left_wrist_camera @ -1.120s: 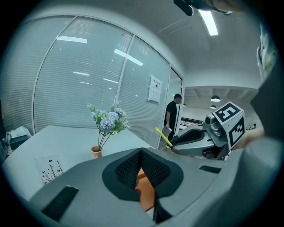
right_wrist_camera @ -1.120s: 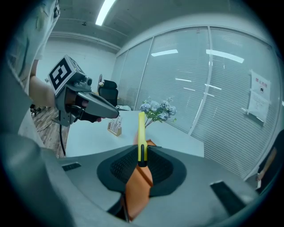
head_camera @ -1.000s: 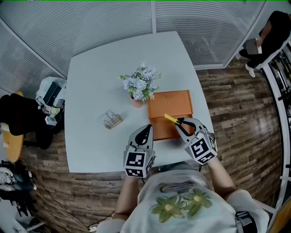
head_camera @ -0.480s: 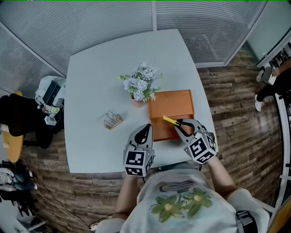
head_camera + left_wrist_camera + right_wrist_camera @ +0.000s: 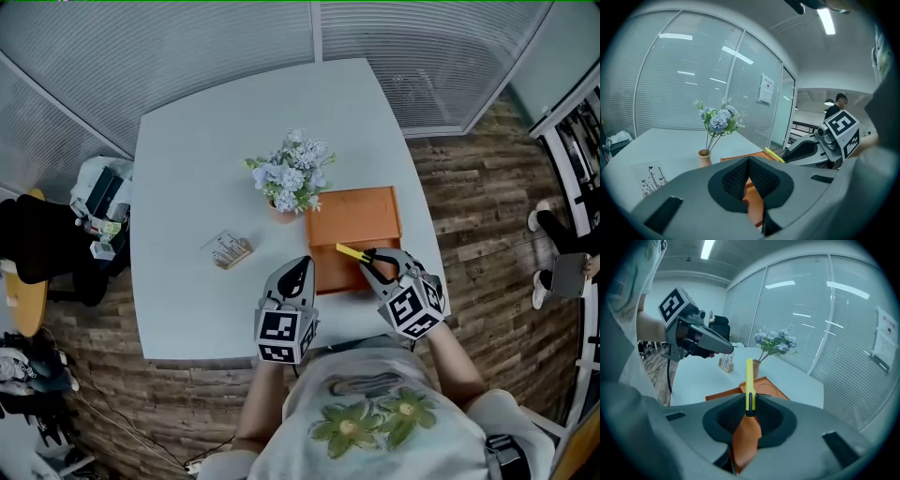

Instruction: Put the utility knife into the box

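Right gripper [image 5: 368, 258] has its jaws partly closed and clamped on the yellow utility knife [image 5: 351, 251], which sticks out forward past the tips. From where I stand the knife hangs over the near half of the orange box [image 5: 356, 217]; whether it touches the bottom I cannot tell. That box lies open by the table's [image 5: 206, 159] right edge, close to the near right corner. Just left of it, the left gripper [image 5: 299, 269] points over the near edge, jaws together with nothing between them. A small vase of flowers [image 5: 290, 176] stands at the box's far left corner, and a small card stand [image 5: 230, 248] sits further left.
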